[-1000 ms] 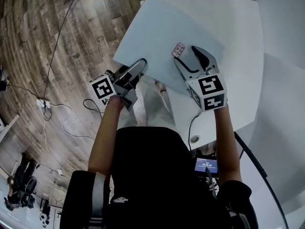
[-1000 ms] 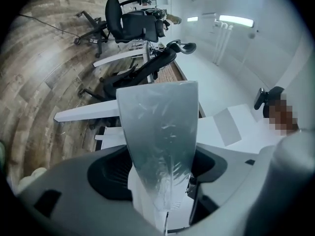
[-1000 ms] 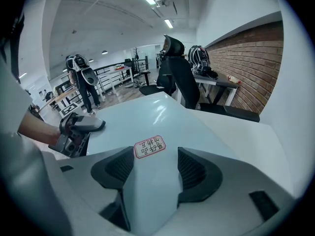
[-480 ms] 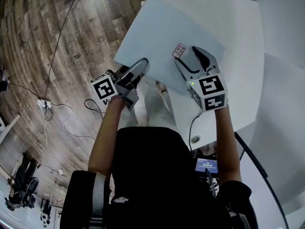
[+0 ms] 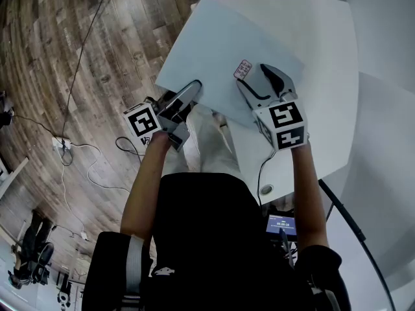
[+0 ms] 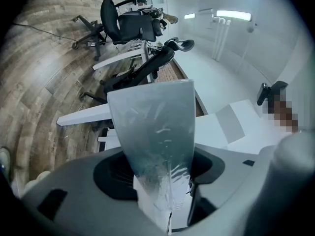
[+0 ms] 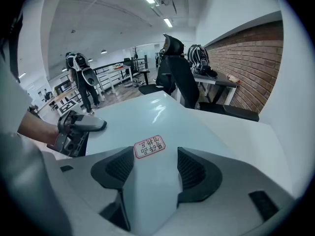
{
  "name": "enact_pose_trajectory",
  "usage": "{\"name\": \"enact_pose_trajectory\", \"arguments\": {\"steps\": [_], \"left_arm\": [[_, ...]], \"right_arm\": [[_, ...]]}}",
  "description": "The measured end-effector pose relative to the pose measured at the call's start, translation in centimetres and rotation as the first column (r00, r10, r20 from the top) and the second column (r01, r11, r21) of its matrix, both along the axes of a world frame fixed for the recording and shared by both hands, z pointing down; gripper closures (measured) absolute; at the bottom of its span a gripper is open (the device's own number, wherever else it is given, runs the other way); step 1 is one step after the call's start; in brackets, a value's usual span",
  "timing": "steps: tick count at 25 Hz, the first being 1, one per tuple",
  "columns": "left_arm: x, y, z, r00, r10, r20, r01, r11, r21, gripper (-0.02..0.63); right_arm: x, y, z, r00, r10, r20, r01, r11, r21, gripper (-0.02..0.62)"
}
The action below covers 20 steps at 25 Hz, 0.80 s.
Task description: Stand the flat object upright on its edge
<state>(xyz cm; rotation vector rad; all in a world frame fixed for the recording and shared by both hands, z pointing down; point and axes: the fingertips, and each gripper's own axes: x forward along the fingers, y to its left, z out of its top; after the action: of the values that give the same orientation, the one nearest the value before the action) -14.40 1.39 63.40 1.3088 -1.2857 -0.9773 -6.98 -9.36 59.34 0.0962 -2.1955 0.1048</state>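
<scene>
Left gripper (image 5: 187,96) has its two jaws on either side of the near left edge of the sheet (image 5: 220,37). The jaws have just been closing a little, but a gap is on each side of the sheet and the pads do not press on it. Right gripper (image 5: 256,80) points steeply down at the near edge of the same sheet, close to a small pink sticker (image 5: 243,68) (it has red characters, too small to read). Its jaws are apart, and the pale surface of the sheet shows between them; whether the tips touch it I cannot tell. The sheet is large, pale blue and thin. It lies flat on the white table (image 5: 324,57), with its left part over the wooden floor (image 5: 78,44).
</scene>
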Motion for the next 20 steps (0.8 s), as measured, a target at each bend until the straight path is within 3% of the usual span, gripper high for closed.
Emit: {"name": "enact_pose_trajectory", "arguments": {"steps": [8, 20], "left_arm": [[-0.1, -0.1, -0.8, 1.000, 0.009, 0.023, -0.009, 1.000, -0.012, 0.306], [-1.4, -0.9, -5.8, 0.972, 0.046, 0.230, -0.042, 0.999, -0.023, 0.305]], "right_arm": [[0.1, -0.2, -0.2, 1.000, 0.009, -0.024, -0.010, 1.000, -0.013, 0.311], [0.0, -0.6, -2.6, 0.998, 0.065, -0.027, -0.066, 0.995, -0.073, 0.321]]}}
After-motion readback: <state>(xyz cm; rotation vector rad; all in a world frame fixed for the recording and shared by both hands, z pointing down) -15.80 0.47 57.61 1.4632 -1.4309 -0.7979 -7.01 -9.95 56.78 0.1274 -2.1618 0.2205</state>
